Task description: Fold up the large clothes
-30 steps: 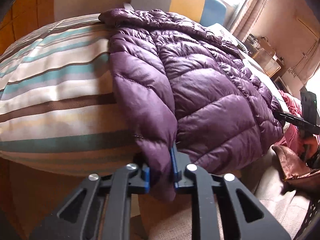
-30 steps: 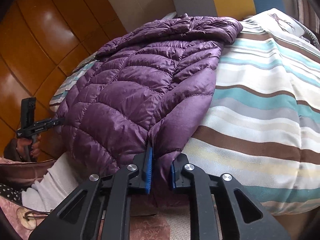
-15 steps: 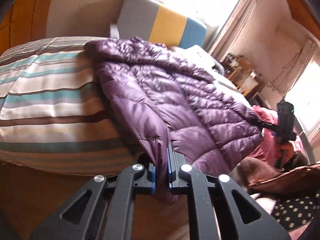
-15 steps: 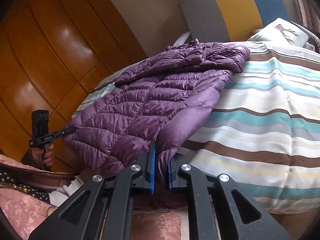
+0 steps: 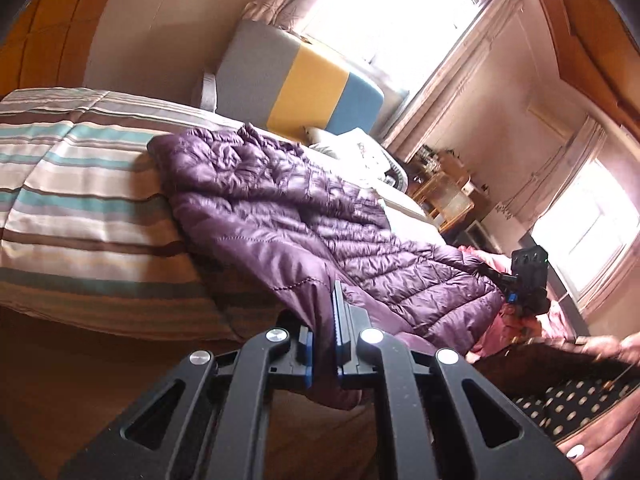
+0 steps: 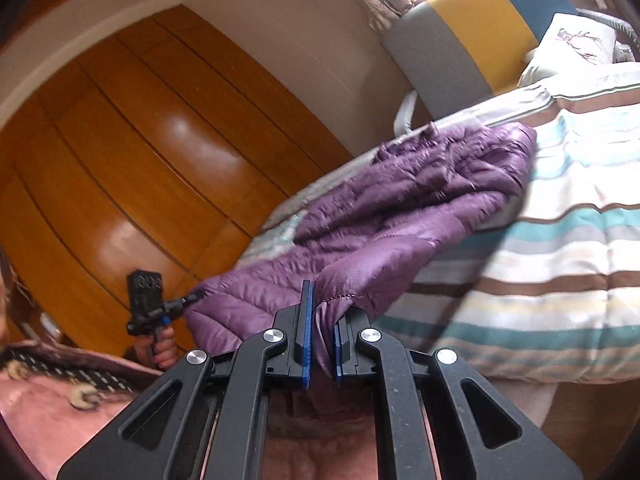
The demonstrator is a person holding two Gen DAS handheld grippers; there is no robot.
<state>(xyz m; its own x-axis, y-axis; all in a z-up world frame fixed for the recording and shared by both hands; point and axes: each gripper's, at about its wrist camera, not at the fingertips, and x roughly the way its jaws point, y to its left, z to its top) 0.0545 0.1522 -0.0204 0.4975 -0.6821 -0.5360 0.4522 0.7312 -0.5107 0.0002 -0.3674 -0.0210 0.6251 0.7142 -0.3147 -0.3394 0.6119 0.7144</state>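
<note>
Sunlit windows and a wood-panelled wall frame the bed, its striped quilt filling the left of the left view. Across it lies the purple jacket, its near hem lifted off the bed's edge. Left gripper, low centre, has jaws clamped narrow on one hem corner; right gripper pinches the other likewise. A striped headboard and pillow sit behind.

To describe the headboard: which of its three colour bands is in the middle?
The yellow band of the headboard; the grey band and blue band flank it.
</note>
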